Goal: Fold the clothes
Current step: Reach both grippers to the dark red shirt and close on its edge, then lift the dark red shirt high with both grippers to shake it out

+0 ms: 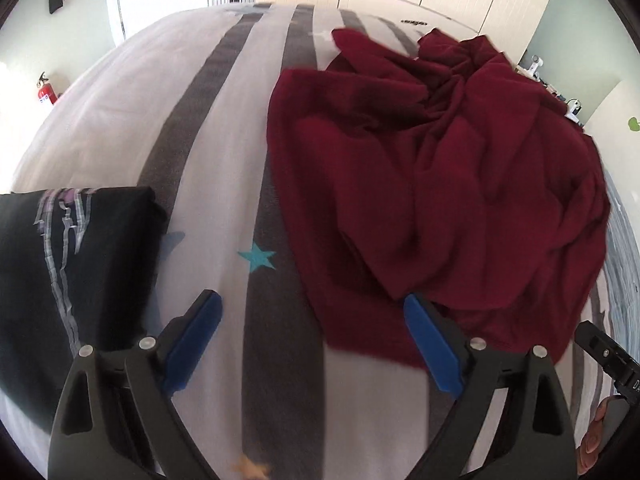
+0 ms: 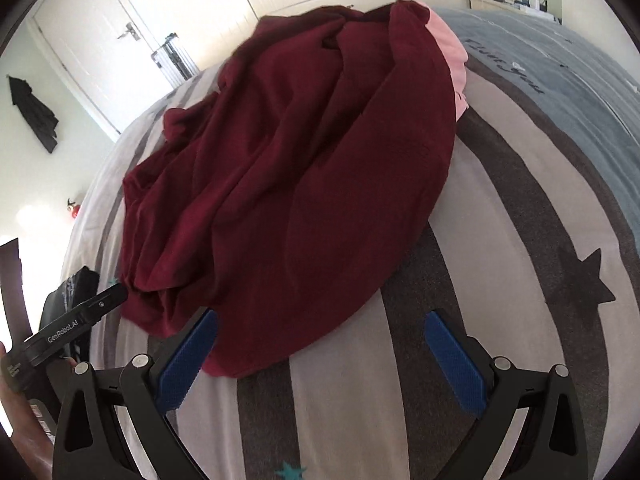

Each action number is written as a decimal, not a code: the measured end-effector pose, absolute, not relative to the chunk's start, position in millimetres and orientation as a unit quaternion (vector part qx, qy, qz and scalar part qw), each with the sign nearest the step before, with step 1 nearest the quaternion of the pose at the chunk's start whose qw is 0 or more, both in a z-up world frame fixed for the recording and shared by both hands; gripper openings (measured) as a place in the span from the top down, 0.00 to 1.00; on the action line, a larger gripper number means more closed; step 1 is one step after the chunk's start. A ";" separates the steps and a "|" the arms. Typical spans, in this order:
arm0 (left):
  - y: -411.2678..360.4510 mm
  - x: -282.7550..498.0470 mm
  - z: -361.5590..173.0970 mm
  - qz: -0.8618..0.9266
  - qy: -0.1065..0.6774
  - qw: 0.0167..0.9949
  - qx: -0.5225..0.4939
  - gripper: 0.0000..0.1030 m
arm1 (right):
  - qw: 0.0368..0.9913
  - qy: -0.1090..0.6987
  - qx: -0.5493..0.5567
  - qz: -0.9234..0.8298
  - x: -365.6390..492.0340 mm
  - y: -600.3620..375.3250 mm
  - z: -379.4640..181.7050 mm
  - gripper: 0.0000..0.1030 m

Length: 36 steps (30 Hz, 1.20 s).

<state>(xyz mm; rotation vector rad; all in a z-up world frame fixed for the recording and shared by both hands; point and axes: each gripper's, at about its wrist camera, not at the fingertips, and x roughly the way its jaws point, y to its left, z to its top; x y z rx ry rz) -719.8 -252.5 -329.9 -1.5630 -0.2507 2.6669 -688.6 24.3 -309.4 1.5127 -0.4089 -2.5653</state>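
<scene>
A crumpled dark red garment (image 1: 440, 168) lies in a heap on the striped bed cover (image 1: 224, 184); the right wrist view shows the same red garment (image 2: 288, 168) filling the middle. My left gripper (image 1: 312, 300) is open just above the cover, its right blue pad at the garment's near hem, nothing between the fingers. My right gripper (image 2: 320, 320) is open too, its left blue pad over the garment's near edge. A folded black garment (image 1: 60, 272) with a pale print lies at the left. A bit of pink cloth (image 2: 452, 56) peeks from behind the red heap.
The bed cover (image 2: 500, 240) has grey and white stripes with stars, and a blue-grey part (image 2: 560, 92) at the right. White doors (image 2: 132, 40) stand beyond the bed. A red fire extinguisher (image 1: 45, 90) is by the left wall. The other gripper's body (image 2: 72, 328) shows at the left edge.
</scene>
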 end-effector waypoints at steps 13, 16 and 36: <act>-223.9 -738.6 -321.6 0.852 -0.047 0.064 -0.517 0.94 | 0.051 -0.123 0.517 -0.846 -728.1 15.5 -322.4 0.79; -224.9 -717.9 -307.2 0.851 -0.060 0.082 -0.515 0.94 | 0.065 -0.149 0.521 -0.838 -723.7 26.8 -317.0 0.94; -156.3 -282.8 -271.9 0.744 -0.144 0.119 -0.642 0.96 | 0.129 -0.102 0.615 -0.771 -419.0 195.3 -270.8 0.95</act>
